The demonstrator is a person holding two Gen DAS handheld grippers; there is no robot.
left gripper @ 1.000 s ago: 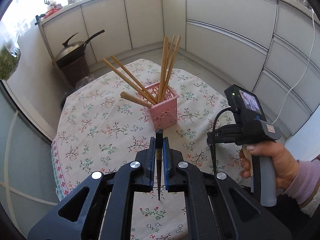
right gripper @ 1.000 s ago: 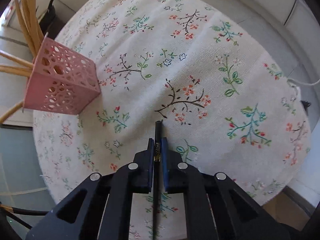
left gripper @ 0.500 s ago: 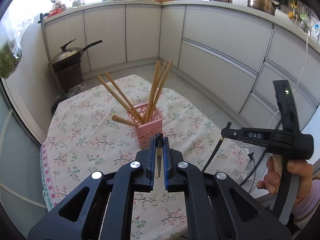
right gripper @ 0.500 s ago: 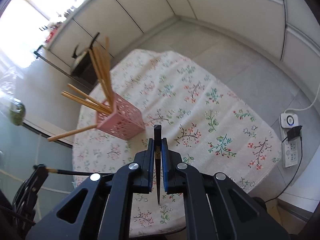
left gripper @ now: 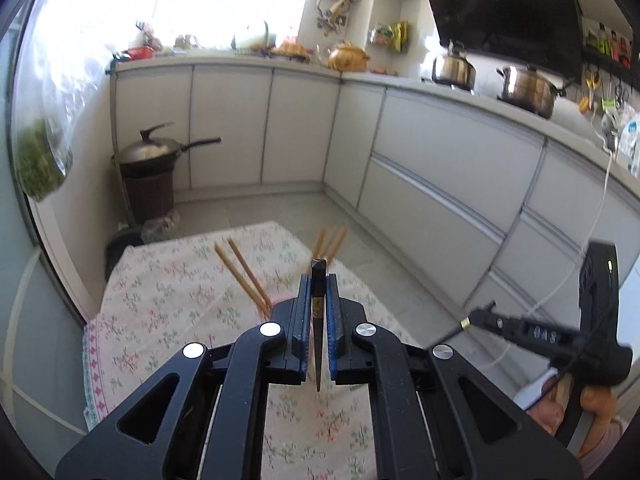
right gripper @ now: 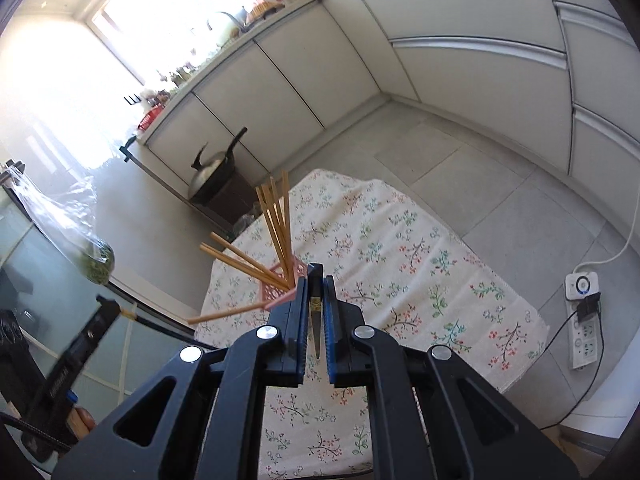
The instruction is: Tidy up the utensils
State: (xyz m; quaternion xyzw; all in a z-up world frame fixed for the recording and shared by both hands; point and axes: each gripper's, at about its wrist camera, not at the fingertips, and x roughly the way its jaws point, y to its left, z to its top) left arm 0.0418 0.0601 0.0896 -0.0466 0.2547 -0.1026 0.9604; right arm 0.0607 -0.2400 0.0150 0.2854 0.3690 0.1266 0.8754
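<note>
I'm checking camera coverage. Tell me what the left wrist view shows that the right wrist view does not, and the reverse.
Only the left wrist view shows the stovetop with a kettle and a steel pot under the black range hood.

Only the right wrist view shows the pink holder and a power strip on the floor.

Both show the floral tablecloth, wooden chopsticks, the lidded wok, and a dark chopstick clamped in each view's own gripper: left gripper, right gripper.

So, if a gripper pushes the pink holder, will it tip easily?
Probably yes. The pink holder looks small, perforated and likely light, while the long wooden chopsticks fan far above and beyond its rim. On the floral tablecloth it may also slide.
</note>
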